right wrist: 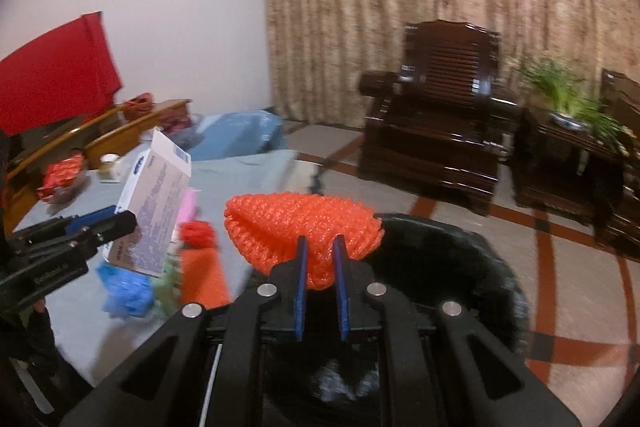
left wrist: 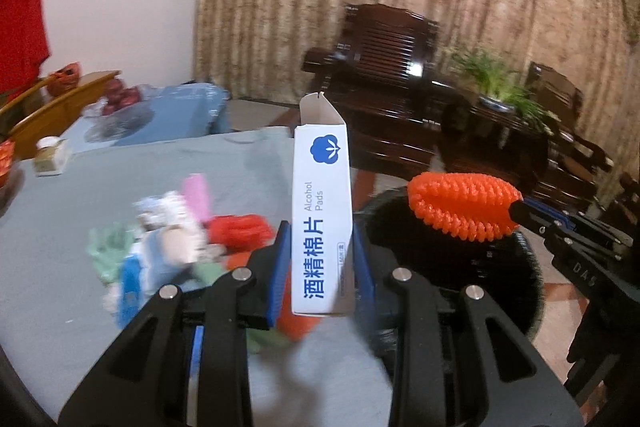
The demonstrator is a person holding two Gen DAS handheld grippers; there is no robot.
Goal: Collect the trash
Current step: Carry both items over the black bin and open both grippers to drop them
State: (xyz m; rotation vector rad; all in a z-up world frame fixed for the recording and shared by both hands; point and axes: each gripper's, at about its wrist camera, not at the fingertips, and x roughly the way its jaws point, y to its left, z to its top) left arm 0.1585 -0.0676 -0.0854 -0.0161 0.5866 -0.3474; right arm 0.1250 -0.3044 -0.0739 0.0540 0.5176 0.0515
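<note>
My left gripper (left wrist: pixel 322 239) is shut on a tall white alcohol-pads box (left wrist: pixel 322 203), held upright above the table; it also shows in the right wrist view (right wrist: pixel 154 203). My right gripper (right wrist: pixel 322 247) is shut on an orange foam fruit net (right wrist: pixel 300 227), held over the open black trash bin (right wrist: pixel 460 267). In the left wrist view the net (left wrist: pixel 464 205) hangs over the bin (left wrist: pixel 452 259). A pile of trash (left wrist: pixel 172 243) in blue, green, pink and orange lies on the grey-blue tablecloth.
A small box (left wrist: pixel 50 155) stands at the table's (left wrist: pixel 60 287) far left. Dark wooden armchairs (right wrist: pixel 436 131) and a potted plant (right wrist: pixel 568 99) stand before the curtain. Wooden chairs (right wrist: pixel 120 135) line the left wall. The tiled floor (right wrist: pixel 580 307) lies right of the bin.
</note>
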